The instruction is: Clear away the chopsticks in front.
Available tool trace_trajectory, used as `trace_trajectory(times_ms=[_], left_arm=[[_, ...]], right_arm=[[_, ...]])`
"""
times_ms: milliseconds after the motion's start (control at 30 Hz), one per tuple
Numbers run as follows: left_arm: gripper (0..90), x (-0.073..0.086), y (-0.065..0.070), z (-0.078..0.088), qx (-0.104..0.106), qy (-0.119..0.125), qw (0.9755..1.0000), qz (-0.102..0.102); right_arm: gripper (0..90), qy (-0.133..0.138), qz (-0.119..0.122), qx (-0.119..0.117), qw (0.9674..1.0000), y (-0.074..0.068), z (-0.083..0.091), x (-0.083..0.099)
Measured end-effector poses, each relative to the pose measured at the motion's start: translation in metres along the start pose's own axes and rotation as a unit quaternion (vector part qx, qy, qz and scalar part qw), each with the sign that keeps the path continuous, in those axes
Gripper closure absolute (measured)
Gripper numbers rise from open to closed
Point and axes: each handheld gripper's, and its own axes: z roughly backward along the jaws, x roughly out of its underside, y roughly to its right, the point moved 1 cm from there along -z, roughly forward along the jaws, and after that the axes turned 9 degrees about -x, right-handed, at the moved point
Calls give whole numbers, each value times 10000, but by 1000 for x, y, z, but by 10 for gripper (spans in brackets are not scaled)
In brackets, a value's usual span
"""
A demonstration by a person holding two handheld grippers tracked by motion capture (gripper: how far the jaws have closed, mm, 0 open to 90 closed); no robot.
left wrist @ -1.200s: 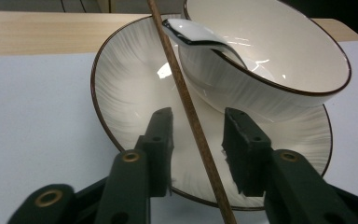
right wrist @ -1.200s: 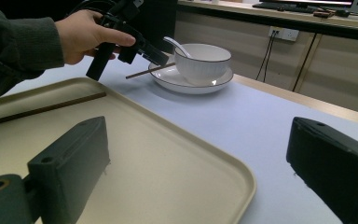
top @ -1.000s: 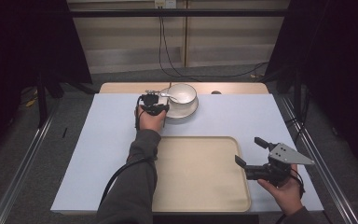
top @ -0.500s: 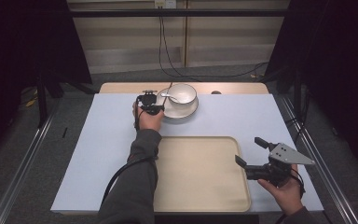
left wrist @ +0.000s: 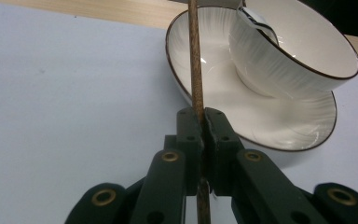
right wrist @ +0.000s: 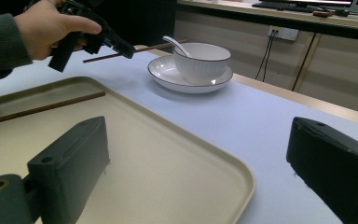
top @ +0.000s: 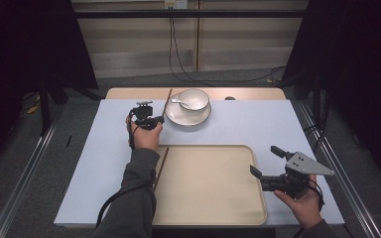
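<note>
- The left gripper (left wrist: 204,122) has its jaws clamped on a thin brown chopstick (left wrist: 195,60); earlier frames are at hand, and the jaws have just been closing onto it.
- In the left gripper view the stick runs up between the two black jaws and away past the rim of a white saucer (left wrist: 270,121), which carries a white bowl (left wrist: 303,51).
- In the high view the left gripper (top: 154,122) sits at the far left of the table, just left of the saucer (top: 181,116); the held chopstick (top: 168,98) points away toward the far edge.
- In the right gripper view the stick is lifted clear of the blue-white table cover (right wrist: 270,126), roughly level.
- A white spoon (top: 181,103) rests in the bowl (top: 194,98).
- A second chopstick (top: 160,166) lies along the left rim of the beige tray (top: 228,208), near the person's left sleeve.
- The right gripper (top: 268,166) hovers at the tray's right edge, jaws wide apart and empty.
- Judged step: the chopstick is gripped and raised, ready to be carried to the tray.
- The next move likely calls for swinging the stick toward the near side, keeping its far tip clear of the saucer and bowl, and lowering it beside its mate before letting go.
</note>
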Motion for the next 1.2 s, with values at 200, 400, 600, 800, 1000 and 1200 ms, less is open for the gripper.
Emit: trace_trajectory(times_ms=[200, 400, 600, 800, 1000, 1200], left_arm=[[854, 11, -5, 23, 30, 26, 10000, 60], [855, 25, -9, 45, 31, 45, 9997, 219], [854, 46, -16, 63, 114, 78, 9992, 383], [854, 64, -19, 83, 112, 67, 9983, 575], [855, 86, -22, 101, 169, 140, 9974, 692], [855, 104, -21, 123, 259, 161, 9973, 673]], right_arm=[[52, -10, 31, -28, 10000, 0, 0, 0], [50, 6, 50, -34, 10000, -1, -1, 0], [35, 84, 66, -16, 9999, -1, 1, -1], [8, 148, 109, -106, 9998, -3, 1, -2], [5, 166, 133, -145, 9997, -5, 0, -2], [0, 196, 161, -213, 9995, -5, 1, -2]])
